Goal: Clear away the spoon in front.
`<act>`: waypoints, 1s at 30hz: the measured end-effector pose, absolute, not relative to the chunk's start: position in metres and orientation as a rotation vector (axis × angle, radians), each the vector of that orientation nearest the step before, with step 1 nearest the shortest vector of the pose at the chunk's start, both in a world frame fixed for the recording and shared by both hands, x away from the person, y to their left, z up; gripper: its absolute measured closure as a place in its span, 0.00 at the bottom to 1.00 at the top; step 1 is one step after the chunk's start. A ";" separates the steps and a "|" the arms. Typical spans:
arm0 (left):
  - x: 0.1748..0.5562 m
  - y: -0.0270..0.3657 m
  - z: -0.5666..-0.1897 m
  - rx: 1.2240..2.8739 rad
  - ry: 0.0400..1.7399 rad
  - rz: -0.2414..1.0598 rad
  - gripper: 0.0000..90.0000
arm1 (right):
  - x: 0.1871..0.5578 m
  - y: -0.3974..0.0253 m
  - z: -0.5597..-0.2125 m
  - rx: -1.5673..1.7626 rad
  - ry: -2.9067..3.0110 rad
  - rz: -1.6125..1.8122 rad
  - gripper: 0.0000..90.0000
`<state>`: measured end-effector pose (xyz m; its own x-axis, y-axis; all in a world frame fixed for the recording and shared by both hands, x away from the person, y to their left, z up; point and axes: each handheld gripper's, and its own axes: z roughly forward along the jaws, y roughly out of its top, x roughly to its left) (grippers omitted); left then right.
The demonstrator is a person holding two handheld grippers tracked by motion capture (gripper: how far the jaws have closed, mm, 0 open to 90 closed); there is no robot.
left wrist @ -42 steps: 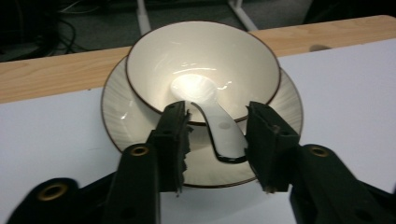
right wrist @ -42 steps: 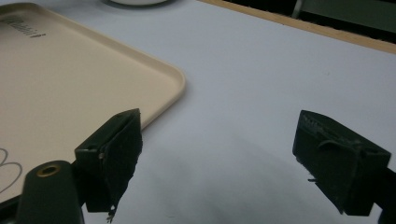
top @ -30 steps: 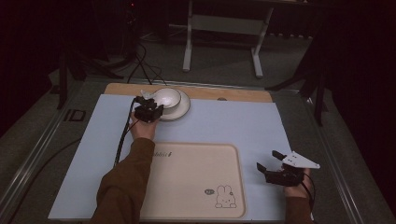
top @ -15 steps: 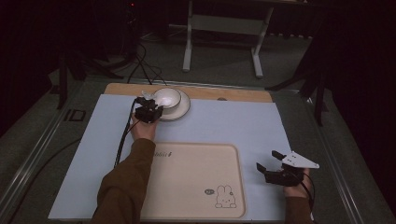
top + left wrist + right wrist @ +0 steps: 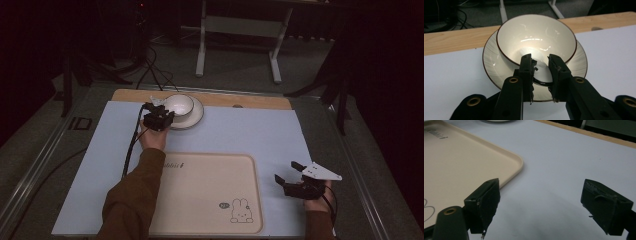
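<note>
Right now my left gripper (image 5: pixel 541 62) has its 2 jaws closed around the near rim of the cream bowl (image 5: pixel 536 37), which sits on a matching saucer (image 5: pixel 491 65) at the table's far edge. Meanwhile my right gripper (image 5: pixel 541 202) hovers wide open over the white mat (image 5: pixel 250 130), just beside the beige rabbit tray (image 5: pixel 205 195).

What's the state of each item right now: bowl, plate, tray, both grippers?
bowl: upright, empty, sitting on the plate, near rim between the left gripper's jaws.
plate: flat on the white mat, carrying the bowl.
tray: flat on the mat, nothing on it.
left gripper: jaws narrowed around the bowl's rim; contact unclear.
right gripper: jaws wide open, holding nothing, beside the tray.
</note>
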<state>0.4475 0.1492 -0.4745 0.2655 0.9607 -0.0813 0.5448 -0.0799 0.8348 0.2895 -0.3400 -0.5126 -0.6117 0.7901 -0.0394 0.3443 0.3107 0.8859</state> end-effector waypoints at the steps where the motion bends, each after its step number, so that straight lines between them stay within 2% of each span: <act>1: 0.447 0.150 -0.473 1.739 1.378 0.659 0.83 | 0.289 -0.340 -0.513 1.003 2.109 1.251 0.17; 30: 0.424 0.160 -0.437 1.669 1.305 0.671 0.83 | 0.289 -0.340 -0.512 1.002 2.104 1.251 0.17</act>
<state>0.4245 0.1598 -0.4375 0.2996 0.9485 -0.1027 0.4682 -0.0524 0.8821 0.2891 -0.3404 -0.5123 -0.6093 0.7918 -0.0427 0.3407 0.3100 0.8876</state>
